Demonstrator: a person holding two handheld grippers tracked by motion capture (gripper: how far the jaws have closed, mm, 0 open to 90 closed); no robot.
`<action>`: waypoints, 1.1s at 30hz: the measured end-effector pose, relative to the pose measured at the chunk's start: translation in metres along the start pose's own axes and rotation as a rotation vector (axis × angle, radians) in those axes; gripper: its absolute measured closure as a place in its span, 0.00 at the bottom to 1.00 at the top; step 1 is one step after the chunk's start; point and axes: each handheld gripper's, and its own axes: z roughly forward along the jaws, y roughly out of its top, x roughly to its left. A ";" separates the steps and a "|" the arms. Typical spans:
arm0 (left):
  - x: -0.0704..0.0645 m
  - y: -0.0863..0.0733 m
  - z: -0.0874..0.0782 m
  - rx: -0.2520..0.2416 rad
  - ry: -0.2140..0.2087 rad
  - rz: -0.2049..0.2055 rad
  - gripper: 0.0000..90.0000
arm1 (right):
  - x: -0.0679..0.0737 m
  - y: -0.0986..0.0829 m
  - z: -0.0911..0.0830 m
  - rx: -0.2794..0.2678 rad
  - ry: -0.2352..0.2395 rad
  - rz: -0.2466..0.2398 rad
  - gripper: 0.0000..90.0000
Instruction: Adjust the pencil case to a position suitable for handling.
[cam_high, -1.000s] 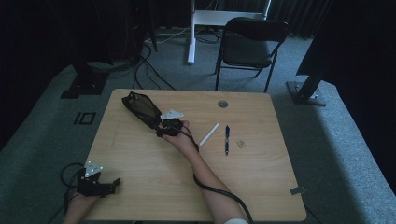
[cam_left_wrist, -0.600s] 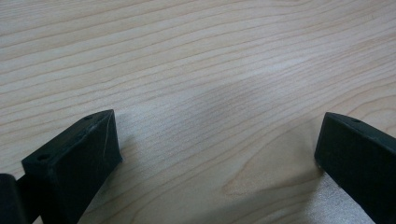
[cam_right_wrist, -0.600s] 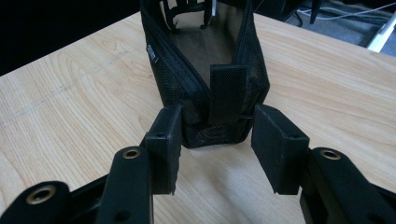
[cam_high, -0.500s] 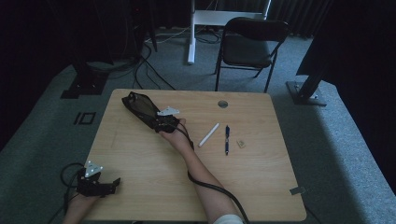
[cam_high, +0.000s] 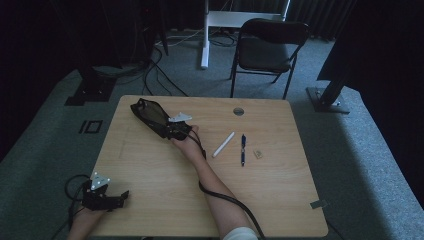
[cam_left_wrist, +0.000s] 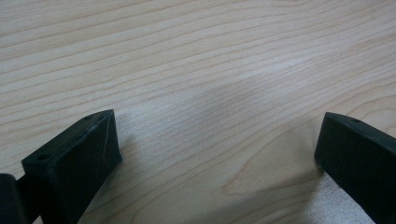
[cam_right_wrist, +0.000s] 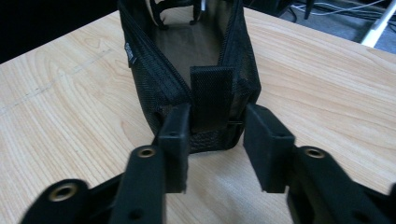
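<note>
Reaching across the worktop, the right claw has its two jaws set either side of the near end of a black mesh pouch, which lies open-topped toward the far left of the worktop. In the right gripper view the jaws stand parted, with a black fabric tab at the pouch's end sitting between them; they look close to the fabric but not yet pressed on it, so the claw reads as open and about to grasp. In the high view the same right claw sits at the pouch, with the forearm stretched up from the bottom edge.

The left claw rests near the front left corner of the worktop, well apart from the pouch. Its own view shows both jaws spread wide over bare wood, holding nothing.

A white pen, a blue pen and a small tan eraser-like piece lie to the right of the forearm, near one another but not touching.

The step in hand appears to be taking hold of the pouch by its end tab. The next move likely calls for closing the jaws squarely on the tab or the end wall, without pushing the soft mesh away. The pouch will probably sag, so a firm pinch would help keep its mouth open and steady.
</note>
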 end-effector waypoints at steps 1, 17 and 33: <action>0.000 0.000 0.000 0.000 0.000 0.000 0.00 | 0.000 0.000 -0.001 0.001 0.002 -0.005 0.80; 0.001 0.000 0.000 0.000 -0.002 0.003 0.00 | 0.004 -0.005 -0.011 0.018 0.032 -0.007 0.81; 0.000 0.000 0.000 0.000 -0.002 0.002 0.00 | 0.006 -0.015 -0.028 0.017 0.039 0.010 0.81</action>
